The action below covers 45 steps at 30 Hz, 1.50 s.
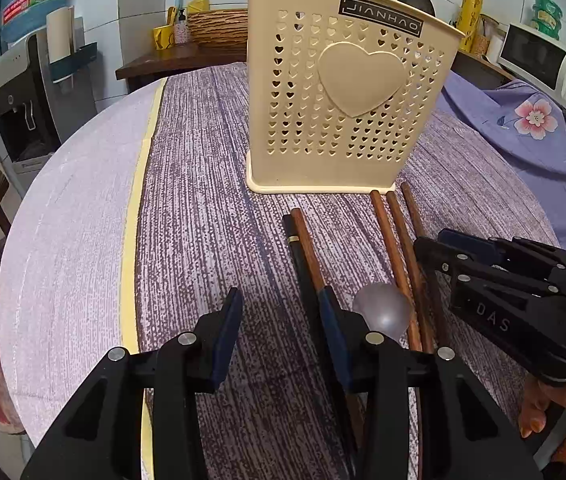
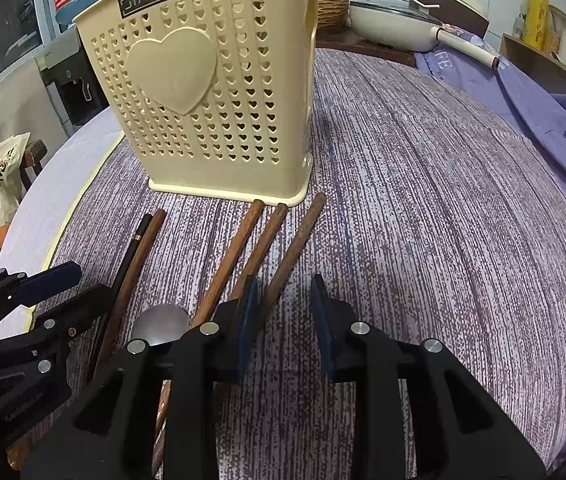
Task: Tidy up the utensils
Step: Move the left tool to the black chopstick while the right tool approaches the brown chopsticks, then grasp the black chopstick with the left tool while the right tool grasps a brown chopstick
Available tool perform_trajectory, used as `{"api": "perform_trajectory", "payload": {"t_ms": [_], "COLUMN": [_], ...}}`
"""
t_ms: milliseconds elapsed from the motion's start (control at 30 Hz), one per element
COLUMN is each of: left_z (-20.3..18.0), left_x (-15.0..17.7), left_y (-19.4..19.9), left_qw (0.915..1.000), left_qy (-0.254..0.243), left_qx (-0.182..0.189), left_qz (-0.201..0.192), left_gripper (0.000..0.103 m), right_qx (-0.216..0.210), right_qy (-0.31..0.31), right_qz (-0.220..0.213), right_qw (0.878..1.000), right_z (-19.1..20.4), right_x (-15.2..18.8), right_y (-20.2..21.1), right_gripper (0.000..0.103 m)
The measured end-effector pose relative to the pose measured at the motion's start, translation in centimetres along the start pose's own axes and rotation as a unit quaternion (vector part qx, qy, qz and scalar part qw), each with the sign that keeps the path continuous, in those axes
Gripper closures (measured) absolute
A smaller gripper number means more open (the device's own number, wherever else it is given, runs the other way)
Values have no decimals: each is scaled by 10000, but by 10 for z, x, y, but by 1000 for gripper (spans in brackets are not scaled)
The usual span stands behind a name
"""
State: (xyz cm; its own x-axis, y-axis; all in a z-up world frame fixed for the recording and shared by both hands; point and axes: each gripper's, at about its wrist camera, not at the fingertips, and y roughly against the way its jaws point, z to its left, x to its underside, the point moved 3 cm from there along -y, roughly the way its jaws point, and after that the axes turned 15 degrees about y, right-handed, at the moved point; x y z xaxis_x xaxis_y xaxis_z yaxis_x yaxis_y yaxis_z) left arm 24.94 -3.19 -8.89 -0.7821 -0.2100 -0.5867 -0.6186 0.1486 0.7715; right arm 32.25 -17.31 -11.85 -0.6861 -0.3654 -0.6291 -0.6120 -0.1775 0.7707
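A cream perforated utensil holder (image 1: 347,96) with a heart on its front stands upright on the table; it also shows in the right wrist view (image 2: 207,92). Dark utensil tips poke out of its top. In front of it lie several brown chopsticks (image 1: 393,236) (image 2: 235,256), a black chopstick (image 1: 301,256) (image 2: 129,256) and a metal spoon (image 1: 383,306) (image 2: 161,322). My left gripper (image 1: 283,316) is open, low over the cloth, its right finger beside the black chopstick. My right gripper (image 2: 285,304) is open, its left finger next to the rightmost brown chopstick.
The table wears a purple streaked cloth (image 1: 211,208) with a pale band and yellow stripe (image 1: 139,184) on the left. A floral purple cloth (image 2: 543,112) lies right. A pan (image 2: 399,20), a microwave (image 1: 543,64) and a water dispenser (image 1: 19,92) stand behind.
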Motion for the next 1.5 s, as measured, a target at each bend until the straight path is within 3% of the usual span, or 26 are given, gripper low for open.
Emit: {"api": "perform_trajectory", "payload": {"t_ms": [733, 1067, 1500], "left_z": [-9, -10, -9], "left_x": [-14, -30, -28], "left_y": [-22, -34, -32], "left_qw": [9992, 9985, 9997], "left_qy": [-202, -170, 24], "left_qx": [-345, -512, -244], "left_qz": [53, 31, 75], "left_gripper": [65, 91, 94], "right_qx": [34, 315, 27], "right_qy": [-109, -363, -684], "right_qz": [7, 23, -109], "right_qw": [9999, 9988, 9976], "right_z": [-12, -17, -31], "right_x": [-13, -34, -33], "right_y": [-11, -31, -34], "right_gripper": [79, 90, 94]}}
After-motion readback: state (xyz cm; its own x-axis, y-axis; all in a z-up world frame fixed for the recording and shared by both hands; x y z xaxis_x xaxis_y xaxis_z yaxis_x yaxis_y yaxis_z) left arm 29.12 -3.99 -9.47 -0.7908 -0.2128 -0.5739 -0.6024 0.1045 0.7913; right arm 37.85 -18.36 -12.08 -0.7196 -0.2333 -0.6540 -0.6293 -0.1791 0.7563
